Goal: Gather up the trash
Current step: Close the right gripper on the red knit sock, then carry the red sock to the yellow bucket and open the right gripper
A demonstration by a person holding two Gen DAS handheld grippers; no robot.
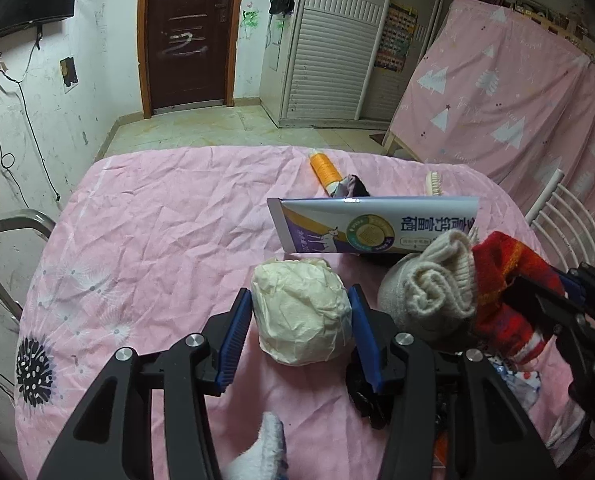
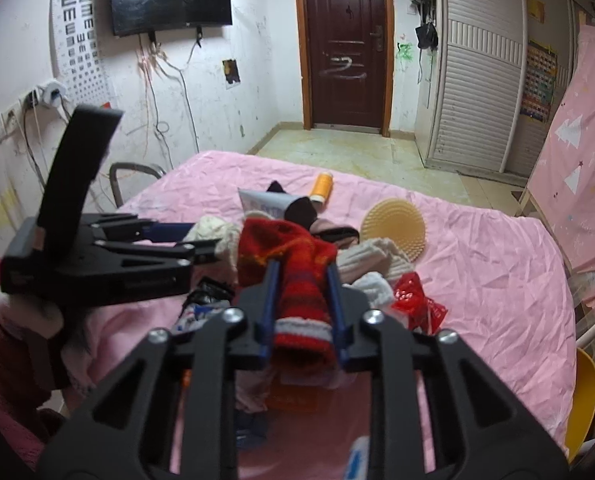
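Note:
My left gripper (image 1: 299,314) is shut on a crumpled cream paper ball (image 1: 301,312), its blue pads touching both sides, over the pink tablecloth (image 1: 157,220). My right gripper (image 2: 302,280) is shut on a red striped sock (image 2: 293,276), which also shows at the right of the left wrist view (image 1: 509,280). A cream knitted sock (image 1: 433,284) lies between the two grippers. A toothpaste tube (image 1: 377,226) stands on its edge behind the ball. A red wrapper (image 2: 415,300) lies right of the right gripper. The left gripper shows in the right wrist view (image 2: 201,246).
An orange thread spool (image 1: 324,168), a round yellow brush (image 2: 393,226), dark cloth (image 2: 301,208) and small wrappers (image 2: 201,312) lie on the table. A metal chair (image 1: 1,248) stands left, a white chair (image 1: 569,208) right, a yellow seat (image 2: 585,392) near the right corner.

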